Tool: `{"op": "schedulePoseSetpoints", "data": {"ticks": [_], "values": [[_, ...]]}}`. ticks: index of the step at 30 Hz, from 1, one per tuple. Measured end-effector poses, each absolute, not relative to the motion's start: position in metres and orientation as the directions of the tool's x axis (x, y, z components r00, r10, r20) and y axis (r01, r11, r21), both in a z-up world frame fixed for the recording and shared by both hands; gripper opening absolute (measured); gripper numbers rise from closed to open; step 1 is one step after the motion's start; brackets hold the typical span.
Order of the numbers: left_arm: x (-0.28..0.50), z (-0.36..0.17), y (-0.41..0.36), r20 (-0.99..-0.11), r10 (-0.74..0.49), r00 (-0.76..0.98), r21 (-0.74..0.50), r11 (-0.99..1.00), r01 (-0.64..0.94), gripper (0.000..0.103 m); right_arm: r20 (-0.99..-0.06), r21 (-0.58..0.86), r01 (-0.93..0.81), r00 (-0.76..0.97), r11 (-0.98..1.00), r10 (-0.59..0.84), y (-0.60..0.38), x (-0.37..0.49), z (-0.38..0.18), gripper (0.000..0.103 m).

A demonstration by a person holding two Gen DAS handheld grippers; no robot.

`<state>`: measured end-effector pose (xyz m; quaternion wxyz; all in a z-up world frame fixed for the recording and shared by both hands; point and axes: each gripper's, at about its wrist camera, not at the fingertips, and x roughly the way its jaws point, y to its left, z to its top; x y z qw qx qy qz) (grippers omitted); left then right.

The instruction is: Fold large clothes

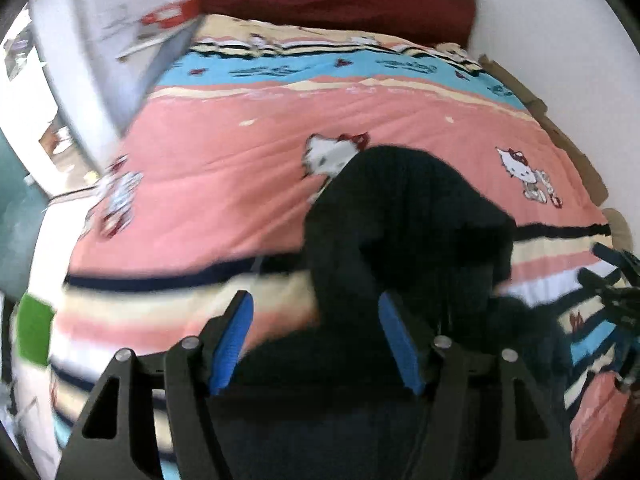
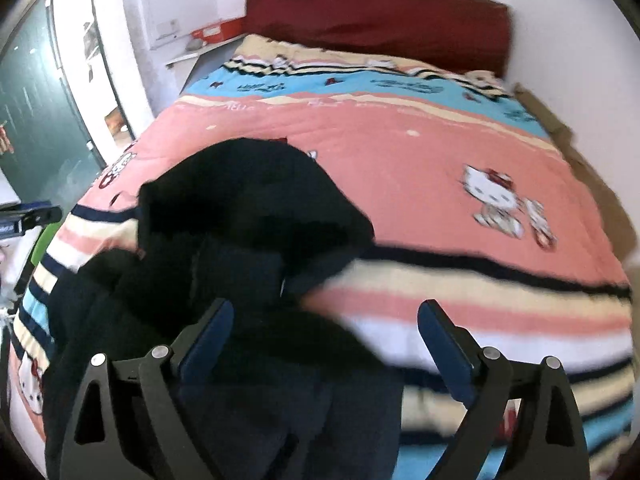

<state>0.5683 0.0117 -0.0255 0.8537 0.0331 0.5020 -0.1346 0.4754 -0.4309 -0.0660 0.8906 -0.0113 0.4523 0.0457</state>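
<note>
A black garment (image 1: 404,220) lies bunched on the near part of the bed, over the pink and striped quilt (image 1: 224,168). My left gripper (image 1: 316,300) hangs above the garment's near end with its blue pads (image 1: 236,340) apart, and I see no cloth pinched between them. In the right wrist view the same garment (image 2: 248,208) spreads to the left and under my right gripper (image 2: 326,306). Its jaws stand wide, with nothing gripped. The picture is blurred by motion. My right gripper (image 1: 616,292) also shows at the right edge of the left wrist view.
The quilt (image 2: 420,160) covers the whole bed up to a dark red headboard (image 2: 380,16). A white shelf with a red box (image 2: 216,32) stands at the far left of the bed. A dark glass door (image 2: 36,120) is on the left. A wall runs along the bed's right side.
</note>
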Motion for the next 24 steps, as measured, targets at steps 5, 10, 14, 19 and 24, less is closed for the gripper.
{"op": "schedulePoseSetpoints", "data": {"ticks": [5,10,14,19,24], "values": [[0.669,-0.076,-0.023,-0.879,-0.299,0.372,-0.156,0.916,0.369,0.064,-0.819,0.126,-0.188,0.535,0.974,0.209,-0.442,0.596,-0.115,0.093],[0.726,-0.118,-0.033,-0.883,-0.373,0.287,-0.234,0.877,0.421,0.064,-0.818,0.2,-0.221,0.498,0.955,0.287,-0.441,0.672,-0.164,0.093],[0.746,-0.143,-0.031,-0.874,-0.44,0.205,-0.333,0.851,0.407,0.064,-0.83,0.25,-0.22,0.454,0.943,0.325,-0.438,0.715,-0.189,0.093],[0.757,-0.171,-0.032,-0.866,-0.484,0.125,-0.414,0.834,0.366,0.064,-0.857,0.285,-0.241,0.369,0.928,0.36,-0.423,0.752,-0.213,0.093],[0.754,-0.181,-0.04,-0.876,-0.469,0.114,-0.407,0.843,0.351,0.063,-0.881,0.276,-0.248,0.322,0.929,0.348,-0.404,0.759,-0.229,0.06]]}}
